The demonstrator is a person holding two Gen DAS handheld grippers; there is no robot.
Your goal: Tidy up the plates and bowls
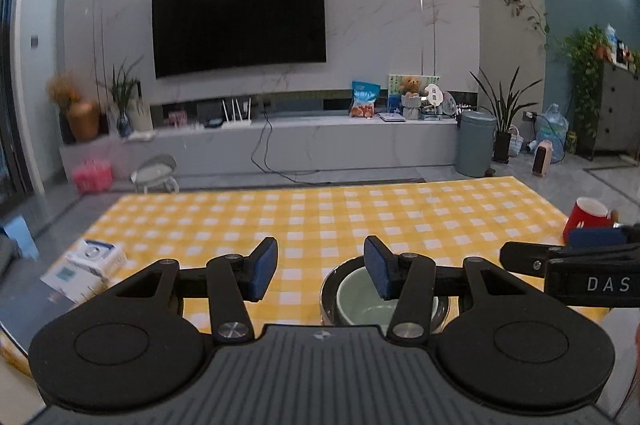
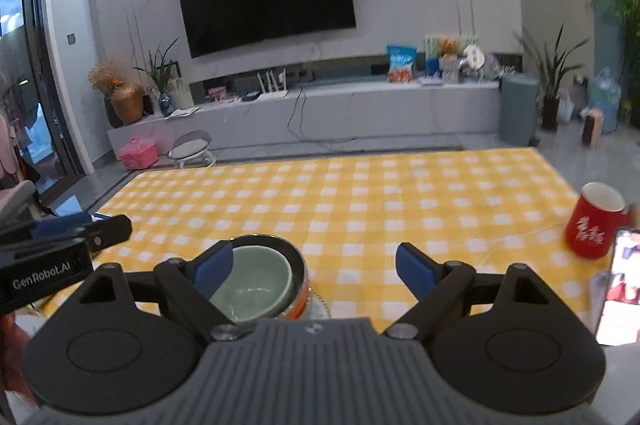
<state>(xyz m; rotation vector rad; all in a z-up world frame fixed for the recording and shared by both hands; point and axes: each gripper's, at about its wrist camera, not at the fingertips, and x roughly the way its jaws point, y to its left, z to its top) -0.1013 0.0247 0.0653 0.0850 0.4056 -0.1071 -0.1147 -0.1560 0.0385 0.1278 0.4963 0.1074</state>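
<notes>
On the near edge of the yellow-checked tablecloth we record one pale green bowl, nested inside a larger metal-rimmed bowl with an orange band on its outer wall; a patterned plate shows just beneath that stack in the right wrist view, mostly hidden by the gripper body. From the left wrist view we note the same green bowl sitting within the darker metal rim, upright, directly under and behind that gripper's right-hand blue pad. Our left gripper stands with its jaws wide apart and nothing between them, hovering above the cloth with the bowls below its right finger. Our right gripper is likewise spread wide and empty, its left pad overlapping the green bowl's rim in view; whether it touches we cannot tell. Each gripper appears at the edge of the other's camera, so the two sit side by side. Further items: one red mug with white lettering near the cloth's right edge, well apart from the bowls; one lit phone screen just beside the mug; white boxes at the cloth's left edge. Beyond the table: a dark wall-mounted television, a long grey console bearing assorted goods, a grey bin, and potted plants.
</notes>
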